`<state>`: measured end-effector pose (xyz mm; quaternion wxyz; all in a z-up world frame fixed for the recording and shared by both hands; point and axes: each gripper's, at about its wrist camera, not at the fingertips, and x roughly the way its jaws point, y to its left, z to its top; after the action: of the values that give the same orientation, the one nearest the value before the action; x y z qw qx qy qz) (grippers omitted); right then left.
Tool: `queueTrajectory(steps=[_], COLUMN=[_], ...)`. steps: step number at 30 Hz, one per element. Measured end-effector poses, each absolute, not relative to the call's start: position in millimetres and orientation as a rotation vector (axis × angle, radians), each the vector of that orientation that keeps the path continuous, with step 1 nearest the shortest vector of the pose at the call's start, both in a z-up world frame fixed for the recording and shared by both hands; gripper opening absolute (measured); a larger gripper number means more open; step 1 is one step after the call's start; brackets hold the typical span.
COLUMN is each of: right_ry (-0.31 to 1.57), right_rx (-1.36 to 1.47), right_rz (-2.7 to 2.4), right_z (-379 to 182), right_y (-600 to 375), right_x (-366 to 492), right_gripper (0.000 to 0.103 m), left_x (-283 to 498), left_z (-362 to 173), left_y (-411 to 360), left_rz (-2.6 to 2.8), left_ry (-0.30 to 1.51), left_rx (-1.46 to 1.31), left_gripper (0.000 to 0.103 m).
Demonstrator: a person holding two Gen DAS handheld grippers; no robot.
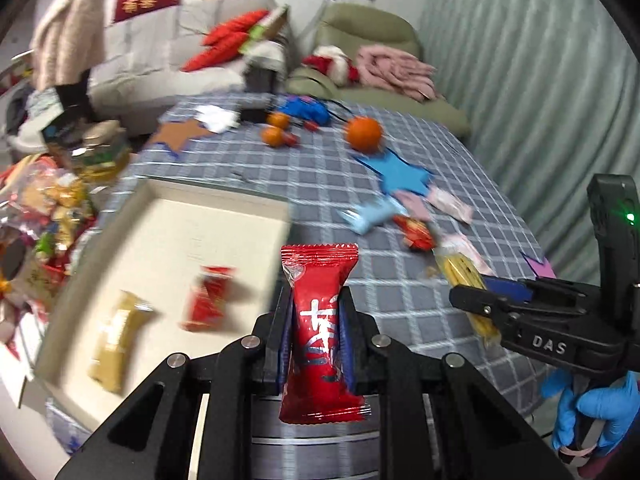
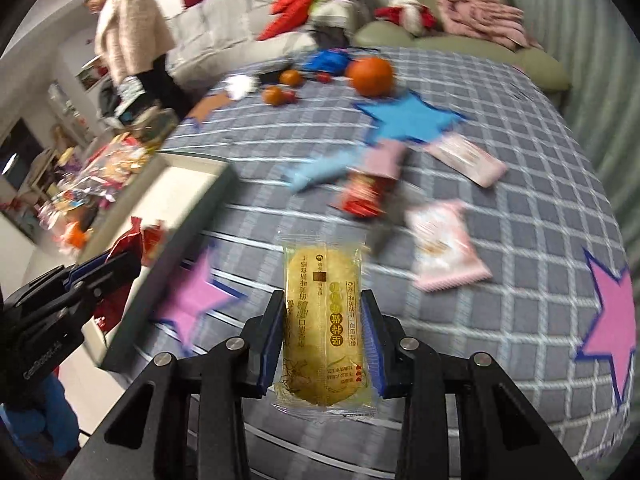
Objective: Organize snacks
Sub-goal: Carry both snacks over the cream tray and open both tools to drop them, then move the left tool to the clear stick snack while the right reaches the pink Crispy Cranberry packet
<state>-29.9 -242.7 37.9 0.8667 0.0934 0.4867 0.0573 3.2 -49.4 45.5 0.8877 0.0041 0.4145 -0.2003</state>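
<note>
The left gripper [image 1: 316,300] is pinching a red snack packet [image 1: 320,332] and the right gripper [image 2: 322,316] a yellow cracker packet [image 2: 324,320], both probably heading for the tray [image 1: 224,196] at left, which is already holding similar packets.

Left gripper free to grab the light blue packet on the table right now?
Probably not: the left gripper is shut on a red snack packet, so the jaws are full. The light blue packet lies uncovered ahead.

A glossy red foil wrapper [image 1: 318,332], a clear shiny plastic biscuit packet [image 2: 323,326], and a matt checked cloth [image 2: 500,240].
</note>
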Motion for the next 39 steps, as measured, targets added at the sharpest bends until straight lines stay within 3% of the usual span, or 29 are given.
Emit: queueTrajectory(steps=[10, 20, 23, 24, 25, 27, 39], right_ry=[1.040, 1.071, 1.105, 1.107, 1.099, 1.075, 1.068], right_rx=[0.122, 0.109, 0.117, 0.116, 0.112, 0.108, 0.176], right_rz=[0.318, 0.425, 0.427, 0.417, 0.395, 0.338, 0.011], right_z=[46, 40, 32, 30, 31, 32, 15], right_y=[-139, -66, -60, -62, -65, -79, -245], right_x=[30, 74, 80, 79, 79, 73, 40], right_gripper=[0.038, 0.038, 0.038, 0.047, 0.066, 0.091, 0.092], left_x=[39, 47, 49, 49, 48, 46, 36], left_z=[14, -19, -20, -19, -18, -14, 17], left_y=[37, 67, 68, 66, 65, 64, -16], left_rz=[-0.210, -0.149, -0.141, -0.145, -0.141, -0.138, -0.285], left_ry=[0.920, 0.995, 1.002, 1.003, 0.996, 0.977, 0.970], left_rx=[-0.098, -0.145, -0.153, -0.156, -0.157, -0.159, -0.017], left_gripper=[0.022, 0.022, 0.036, 0.054, 0.070, 0.077, 0.079])
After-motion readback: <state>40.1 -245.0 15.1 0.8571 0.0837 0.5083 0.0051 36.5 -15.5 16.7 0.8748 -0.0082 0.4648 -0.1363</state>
